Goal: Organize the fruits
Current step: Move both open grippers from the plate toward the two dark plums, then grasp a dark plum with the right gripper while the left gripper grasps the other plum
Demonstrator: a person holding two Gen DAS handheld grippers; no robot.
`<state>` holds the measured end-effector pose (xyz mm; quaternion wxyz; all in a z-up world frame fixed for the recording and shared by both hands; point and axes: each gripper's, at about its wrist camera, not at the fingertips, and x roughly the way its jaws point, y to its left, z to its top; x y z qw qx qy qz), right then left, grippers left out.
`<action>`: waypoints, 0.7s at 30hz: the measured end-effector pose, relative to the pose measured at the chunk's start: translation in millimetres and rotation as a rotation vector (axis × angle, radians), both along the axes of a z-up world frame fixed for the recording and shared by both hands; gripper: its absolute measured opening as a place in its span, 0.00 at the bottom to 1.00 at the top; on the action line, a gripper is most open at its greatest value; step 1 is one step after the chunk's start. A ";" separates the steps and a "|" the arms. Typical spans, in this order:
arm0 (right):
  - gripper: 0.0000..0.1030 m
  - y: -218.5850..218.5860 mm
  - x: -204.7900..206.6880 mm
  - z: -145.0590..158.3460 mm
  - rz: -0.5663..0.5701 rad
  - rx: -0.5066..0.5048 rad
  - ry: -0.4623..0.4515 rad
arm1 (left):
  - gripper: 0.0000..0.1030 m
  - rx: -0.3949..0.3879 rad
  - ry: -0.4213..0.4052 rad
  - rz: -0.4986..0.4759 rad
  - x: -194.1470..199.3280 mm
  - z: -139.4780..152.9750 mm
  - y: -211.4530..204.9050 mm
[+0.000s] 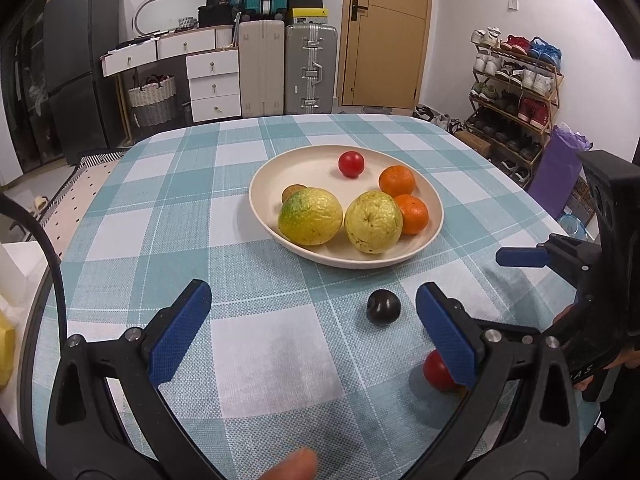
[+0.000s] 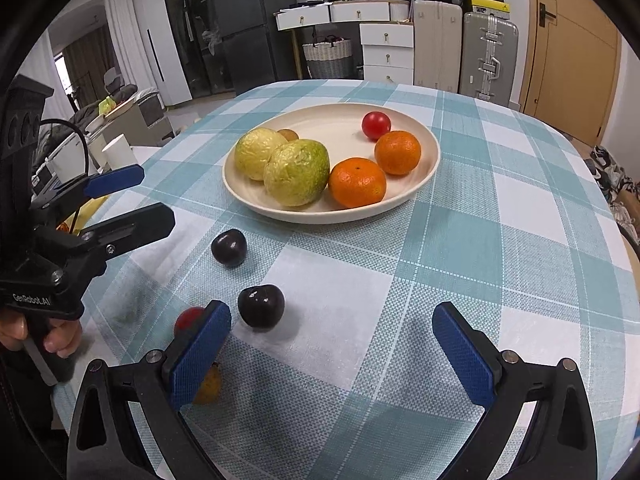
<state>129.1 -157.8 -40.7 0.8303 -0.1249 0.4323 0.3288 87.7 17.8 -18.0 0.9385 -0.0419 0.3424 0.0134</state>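
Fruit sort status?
Done: six fruits sit in the plate. In hand: nothing; left gripper and right gripper are both open. Left: two dark plums, a red fruit and a half-hidden yellowish fruit on the tablecloth.

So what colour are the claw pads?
Blue, textured pads on black arms; clearest in the right wrist view.
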 end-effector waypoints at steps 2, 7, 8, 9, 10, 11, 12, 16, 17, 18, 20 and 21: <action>1.00 3.3 -1.4 -2.0 0.015 -0.024 -0.009 | 0.99 -0.005 0.004 0.001 0.6 -1.3 1.2; 1.00 9.1 1.2 -7.4 0.030 -0.065 -0.002 | 0.99 -0.006 0.004 0.009 0.3 -1.8 3.7; 1.00 10.3 2.4 -8.2 0.031 -0.075 -0.003 | 0.99 -0.008 0.004 0.011 0.4 -1.8 4.8; 0.99 11.7 3.5 -8.8 0.036 -0.083 -0.002 | 0.99 -0.012 0.004 0.013 0.3 -1.9 5.9; 0.99 13.4 4.2 -9.1 0.046 -0.086 0.001 | 0.99 -0.015 0.004 0.014 0.2 -1.8 6.8; 0.99 15.0 3.9 -8.9 0.055 -0.091 0.001 | 0.99 -0.016 0.004 0.014 0.3 -1.9 7.7; 0.99 16.8 3.6 -8.7 0.066 -0.097 -0.002 | 0.99 -0.017 0.006 0.016 0.6 -2.2 8.7; 0.85 21.4 4.5 -6.3 0.094 -0.095 -0.001 | 0.99 -0.028 0.013 0.024 1.5 -3.6 12.1; 0.84 21.9 5.1 -5.8 0.100 -0.091 0.003 | 0.99 -0.031 0.013 0.024 1.5 -3.9 12.6; 0.82 22.6 4.8 -4.9 0.109 -0.087 0.003 | 0.99 -0.032 0.015 0.023 1.7 -4.2 12.8; 0.79 23.5 3.0 -4.1 0.123 -0.089 -0.001 | 0.99 -0.031 0.016 0.024 1.8 -4.4 12.7; 0.76 23.6 2.4 -4.2 0.130 -0.086 0.004 | 0.99 -0.031 0.017 0.023 1.9 -4.4 12.6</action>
